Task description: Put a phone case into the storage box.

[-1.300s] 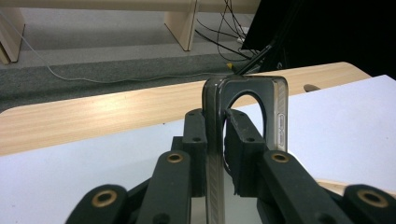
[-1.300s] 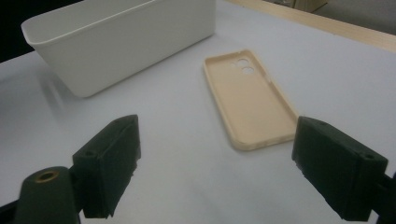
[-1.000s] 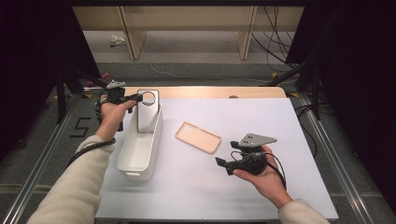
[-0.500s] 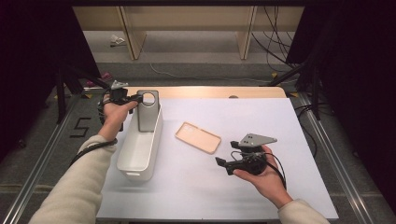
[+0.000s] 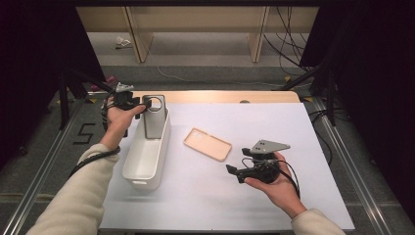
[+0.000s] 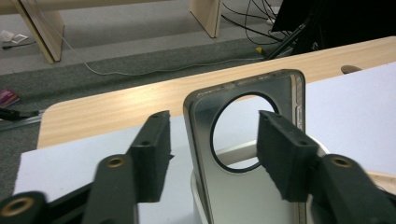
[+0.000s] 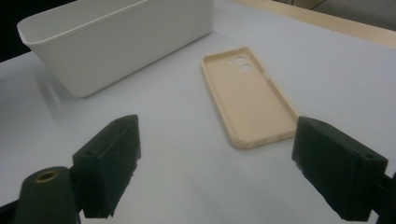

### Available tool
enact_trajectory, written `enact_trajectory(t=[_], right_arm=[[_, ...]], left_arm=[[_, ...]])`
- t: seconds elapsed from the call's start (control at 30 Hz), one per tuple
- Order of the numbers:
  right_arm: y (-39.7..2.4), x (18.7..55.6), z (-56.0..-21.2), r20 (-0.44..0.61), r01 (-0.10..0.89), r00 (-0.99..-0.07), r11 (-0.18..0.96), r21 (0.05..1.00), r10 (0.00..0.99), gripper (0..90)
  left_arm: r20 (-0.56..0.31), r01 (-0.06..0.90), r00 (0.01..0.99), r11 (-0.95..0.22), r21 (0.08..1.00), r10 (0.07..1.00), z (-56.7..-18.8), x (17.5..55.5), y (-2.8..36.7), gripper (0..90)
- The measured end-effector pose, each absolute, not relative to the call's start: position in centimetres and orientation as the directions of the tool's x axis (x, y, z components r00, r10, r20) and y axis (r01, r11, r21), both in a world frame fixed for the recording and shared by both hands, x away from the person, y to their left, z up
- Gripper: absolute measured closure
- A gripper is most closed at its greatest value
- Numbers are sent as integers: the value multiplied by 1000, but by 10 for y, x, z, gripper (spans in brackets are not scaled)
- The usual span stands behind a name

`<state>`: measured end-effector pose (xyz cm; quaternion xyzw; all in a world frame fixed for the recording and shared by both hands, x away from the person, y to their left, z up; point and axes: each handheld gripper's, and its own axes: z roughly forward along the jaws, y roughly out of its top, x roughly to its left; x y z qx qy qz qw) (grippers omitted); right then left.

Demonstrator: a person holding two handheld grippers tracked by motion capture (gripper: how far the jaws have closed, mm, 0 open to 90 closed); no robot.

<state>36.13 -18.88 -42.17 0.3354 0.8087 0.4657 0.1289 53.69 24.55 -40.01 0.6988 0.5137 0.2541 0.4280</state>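
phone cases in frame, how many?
2. Grey case stands upright in the white bin, between the left gripper fingers; beige case lies flat mid-table.

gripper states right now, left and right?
Left gripper: jaws have just been opening, apart around the grey phone case standing in the white bin, pads off it.
Right gripper: open, empty.

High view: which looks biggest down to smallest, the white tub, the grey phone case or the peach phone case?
1. White plastic tub, clearly largest.
2. and 3. Grey phone case with round hole and flat peach phone case look alike; the grey stands partly hidden in the tub, so unranked.
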Motion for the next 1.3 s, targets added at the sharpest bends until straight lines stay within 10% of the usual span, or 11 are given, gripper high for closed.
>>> enact_trajectory(t=[0.5,1.3], right_arm=[[-193,366,-421,110,436,-720,323,840,686,161],[-200,377,-419,129,452,-692,287,845,711,161]], left_arm=[[-167,454,416,-45,890,894,-383,474,236,32],[-163,393,598,-109,913,785,-411,348,204,15]])
